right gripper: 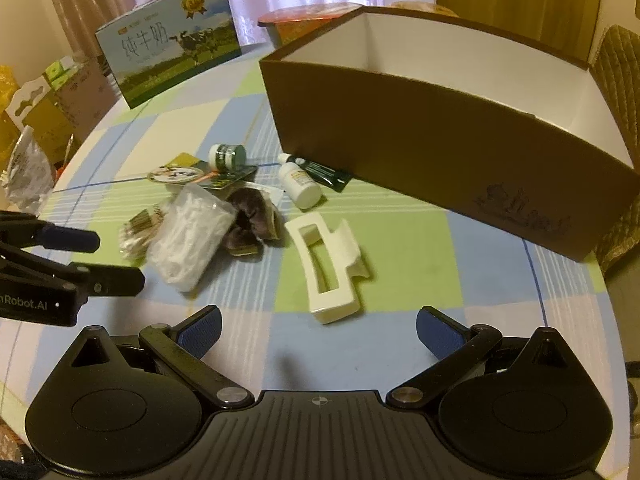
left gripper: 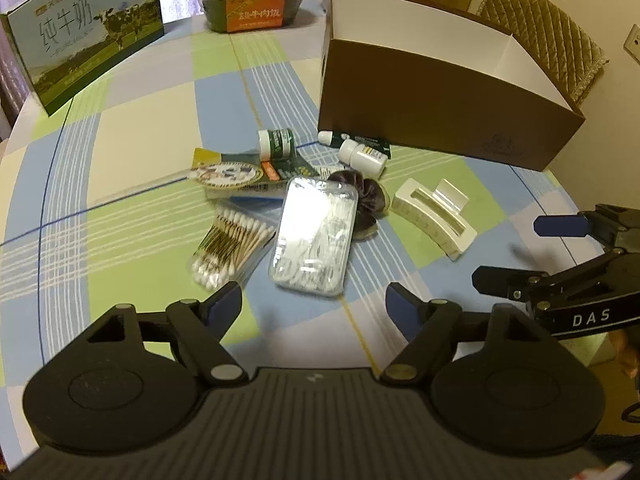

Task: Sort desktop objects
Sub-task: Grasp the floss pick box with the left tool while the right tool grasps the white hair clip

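Checked cloth in blue, green and cream covers the counter (left gripper: 132, 148), with pale curtains behind it and a quilted chair back off to one side. A large brown cardboard box (left gripper: 440, 96), white inside and open at the top, stands on the far right of the cloth. Just in front of its near wall lies a loose cluster: a clear plastic case of floss picks (left gripper: 314, 236), a bundle of cotton swabs (left gripper: 228, 246) touching its left edge, a dark scrunchie (left gripper: 366, 196) tucked behind it, a cream hair claw (right gripper: 326, 268) to the right, two small white bottles (left gripper: 362, 156) and some flat printed packets (left gripper: 236, 174). A milk carton box (left gripper: 80, 36) and a lidded instant-meal bowl (left gripper: 252, 2) sit at the far edge.

Both tools are held low and roughly level above the near edge of the counter, pointing toward the cluster. The left gripper (left gripper: 314, 306) has its jaws spread wide and holds nothing; the floss case lies just ahead of it. The right gripper (right gripper: 318, 330) is likewise wide apart and empty, with the hair claw lying just beyond its blue pads (right gripper: 438, 334).
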`<state>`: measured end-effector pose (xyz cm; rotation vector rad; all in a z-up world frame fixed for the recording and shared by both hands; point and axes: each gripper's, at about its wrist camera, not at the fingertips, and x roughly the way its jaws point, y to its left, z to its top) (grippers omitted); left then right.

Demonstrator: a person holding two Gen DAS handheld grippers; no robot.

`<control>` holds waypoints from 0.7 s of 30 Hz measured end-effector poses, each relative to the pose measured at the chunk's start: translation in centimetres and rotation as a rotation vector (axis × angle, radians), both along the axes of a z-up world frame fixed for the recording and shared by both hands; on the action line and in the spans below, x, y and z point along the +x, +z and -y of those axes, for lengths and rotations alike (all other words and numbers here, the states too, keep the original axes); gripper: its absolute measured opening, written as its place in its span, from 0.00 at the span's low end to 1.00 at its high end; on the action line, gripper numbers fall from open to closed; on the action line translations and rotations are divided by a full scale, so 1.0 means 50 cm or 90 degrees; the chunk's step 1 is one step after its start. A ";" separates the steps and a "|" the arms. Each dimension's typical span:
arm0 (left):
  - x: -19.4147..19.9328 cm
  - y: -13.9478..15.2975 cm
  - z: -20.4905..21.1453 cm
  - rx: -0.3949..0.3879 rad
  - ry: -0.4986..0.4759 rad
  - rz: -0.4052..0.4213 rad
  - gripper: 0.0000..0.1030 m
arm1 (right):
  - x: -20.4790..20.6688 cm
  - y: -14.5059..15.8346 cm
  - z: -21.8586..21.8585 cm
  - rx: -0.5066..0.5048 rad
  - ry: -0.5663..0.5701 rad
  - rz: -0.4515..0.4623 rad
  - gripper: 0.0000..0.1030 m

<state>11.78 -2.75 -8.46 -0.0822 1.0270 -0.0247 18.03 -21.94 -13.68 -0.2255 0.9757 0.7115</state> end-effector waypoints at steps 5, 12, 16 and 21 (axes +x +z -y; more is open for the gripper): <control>0.032 -0.023 0.008 0.014 -0.016 0.007 0.69 | 0.019 -0.018 -0.006 -0.004 0.010 0.001 0.98; 0.076 -0.051 0.008 0.011 -0.031 -0.004 0.63 | 0.047 -0.029 -0.007 -0.003 0.011 -0.008 0.98; 0.096 -0.063 0.011 0.019 -0.046 -0.007 0.62 | 0.064 -0.036 -0.009 -0.005 0.014 -0.014 0.98; 0.119 -0.081 0.011 0.026 -0.058 -0.012 0.60 | 0.076 -0.047 -0.016 -0.008 0.017 -0.022 0.98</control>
